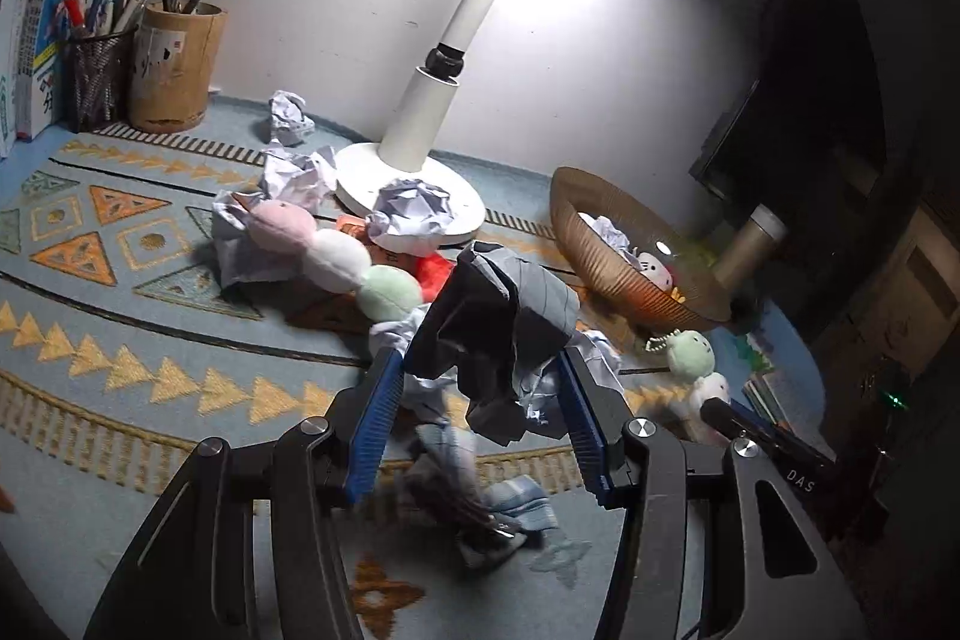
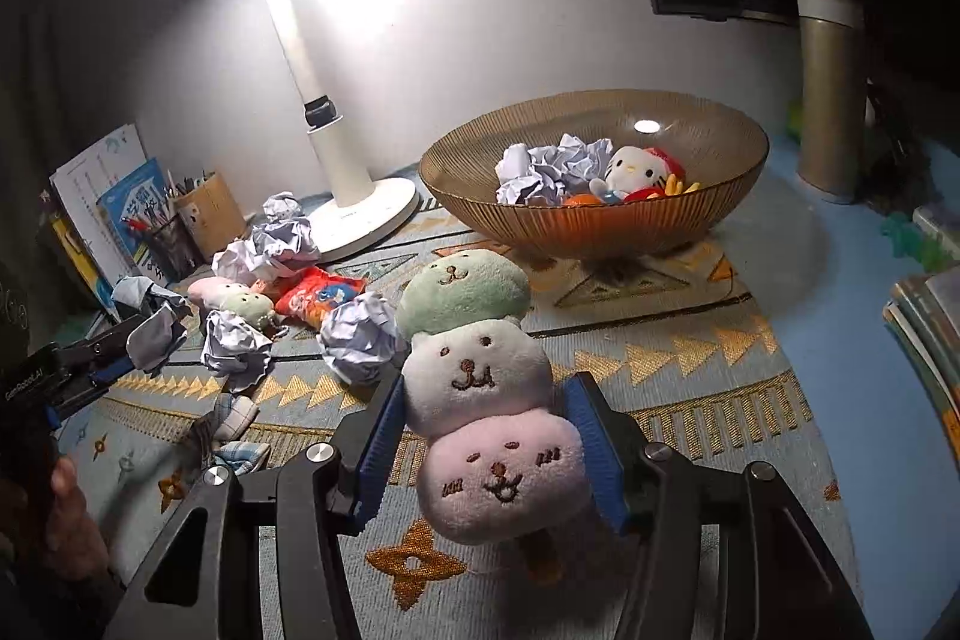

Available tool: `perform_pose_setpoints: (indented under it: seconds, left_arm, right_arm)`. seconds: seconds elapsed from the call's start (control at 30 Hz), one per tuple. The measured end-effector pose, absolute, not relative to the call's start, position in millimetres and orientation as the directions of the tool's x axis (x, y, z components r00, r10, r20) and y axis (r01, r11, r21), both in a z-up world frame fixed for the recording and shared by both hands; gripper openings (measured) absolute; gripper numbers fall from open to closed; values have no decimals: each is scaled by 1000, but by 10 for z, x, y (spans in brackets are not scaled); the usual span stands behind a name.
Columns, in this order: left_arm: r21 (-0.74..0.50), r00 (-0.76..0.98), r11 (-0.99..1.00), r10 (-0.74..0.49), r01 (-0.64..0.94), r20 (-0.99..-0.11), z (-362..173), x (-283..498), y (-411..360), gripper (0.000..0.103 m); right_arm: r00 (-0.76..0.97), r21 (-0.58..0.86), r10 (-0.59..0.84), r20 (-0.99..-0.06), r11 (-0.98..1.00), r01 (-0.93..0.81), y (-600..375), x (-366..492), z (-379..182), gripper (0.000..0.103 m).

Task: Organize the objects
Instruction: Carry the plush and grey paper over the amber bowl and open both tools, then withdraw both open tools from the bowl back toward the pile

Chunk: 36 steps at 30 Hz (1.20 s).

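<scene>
My left gripper (image 1: pixel 480 364) is shut on a crumpled paper ball (image 1: pixel 498 316), dark in shadow, held above the patterned mat (image 1: pixel 120 316). In the right wrist view that gripper (image 2: pixel 114 358) shows at the far left with the paper (image 2: pixel 150 328) in it. My right gripper (image 2: pixel 486 388) is shut on a three-ball plush skewer (image 2: pixel 498 478), green on top, white in the middle, pink below, upright above the mat. An amber glass bowl (image 2: pixel 594 226) stands beyond it. A second plush skewer (image 1: pixel 336 256) lies among several loose paper balls (image 2: pixel 360 334).
The bowl holds paper balls (image 2: pixel 552 166) and a white cat plush (image 2: pixel 636 169). A white lamp base (image 2: pixel 366 214), an orange snack packet (image 2: pixel 318 298), two pen holders (image 1: pixel 174 64), a gold flask (image 2: pixel 831 100), stacked books (image 2: pixel 930 328) and a checked cloth (image 2: pixel 234 424) surround the mat.
</scene>
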<state>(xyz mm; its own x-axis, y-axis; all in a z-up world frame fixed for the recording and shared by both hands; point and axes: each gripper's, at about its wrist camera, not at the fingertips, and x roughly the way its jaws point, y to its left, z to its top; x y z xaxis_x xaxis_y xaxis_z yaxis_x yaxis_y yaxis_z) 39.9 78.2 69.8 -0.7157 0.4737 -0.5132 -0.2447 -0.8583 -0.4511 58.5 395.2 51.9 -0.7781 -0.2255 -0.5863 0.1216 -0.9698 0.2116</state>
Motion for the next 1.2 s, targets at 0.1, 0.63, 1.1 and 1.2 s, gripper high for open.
perform_pose_setpoints:
  seconds: [0.1,0.63,1.1,1.2]
  left_arm:
    - [-429,-722,-859,482,-279,-496,624,457,1032,50]
    - [-391,-677,-868,486,-305,-552,483,415,1204,50]
    - [-295,-669,-856,516,-424,-536,1380,-991,2541,95]
    - [-316,-636,-861,507,-398,-582,1290,-1065,2456,93]
  right_arm:
    - [-798,191,-198,-570,-976,106,3944,638,537,55]
    - [-818,174,-191,-543,-978,113,3928,697,575,55]
    - [-862,461,-216,-458,-887,-22,4874,-362,1359,88]
    - [-817,369,-155,-556,-926,-75,4852,-523,1236,85]
